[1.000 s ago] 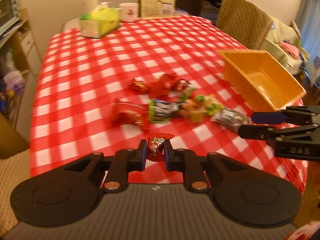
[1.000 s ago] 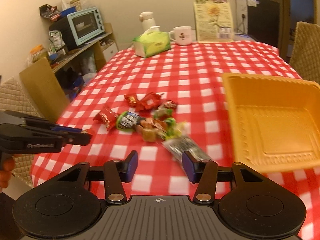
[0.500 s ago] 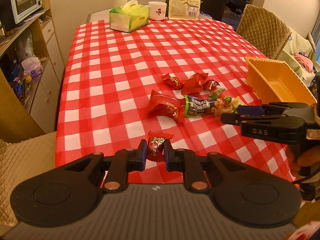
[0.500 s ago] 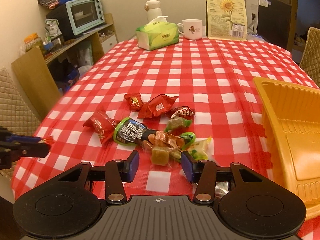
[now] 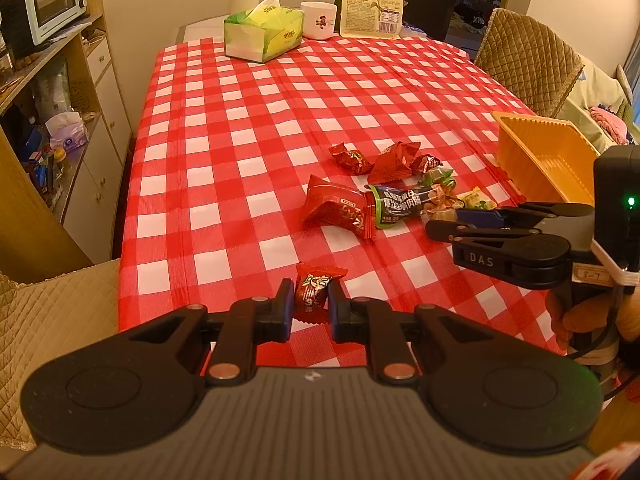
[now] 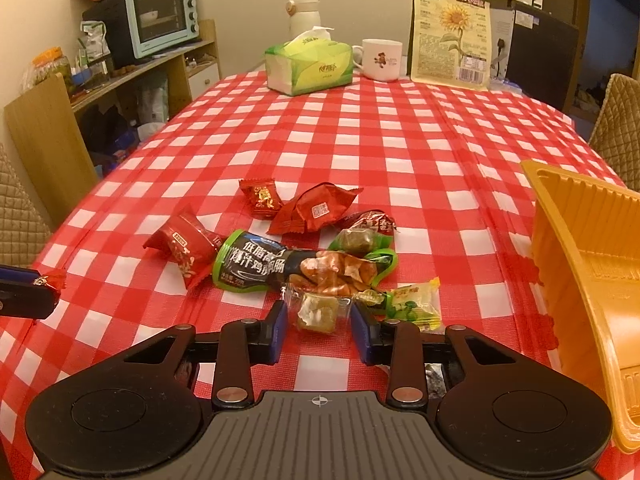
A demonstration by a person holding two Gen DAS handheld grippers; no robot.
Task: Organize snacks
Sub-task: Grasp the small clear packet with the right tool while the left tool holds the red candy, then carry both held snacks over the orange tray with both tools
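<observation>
Left tool (image 5: 309, 307): clamped on a small red wrapped candy (image 5: 314, 294), held above the near edge of the tabletop (image 5: 224, 184), which carries a red-and-white checked cloth. In the right wrist view the same tool shows at the far left edge, the candy's red twist end sticking out of it.

Loose snacks, mid-tabletop, left to right in the right wrist view:
- red pillow pack (image 6: 185, 250), lying flat, nearest the left tool;
- small red sweet (image 6: 261, 197), farther back;
- larger red foil pack (image 6: 314, 210), crumpled, just beside the small red sweet;
- dark pack with green ends (image 6: 256, 266), touching the red pillow pack;
- green-wrapped cube (image 6: 356, 240), behind the dark pack's right end;
- clear-wrapped brownish cube (image 6: 318, 312), at the near edge of the heap;
- yellow-green sweet (image 6: 414, 304), just to its right.

Right tool (image 6: 319, 325): jaws closing, the clear-wrapped cube between them; the blue pads stand either side of the wrapper and do not yet press on it. Seen from the left wrist view it reaches in level from the right, with a person's hand (image 5: 588, 316) on its handle.

Orange tray (image 6: 592, 264): right side of the tabletop, well clear of the heap, no snack visible in it.

Far end of tabletop: green tissue box (image 6: 310, 66), white mug (image 6: 382, 59), sunflower-seed bag (image 6: 452, 34) standing upright.
</observation>
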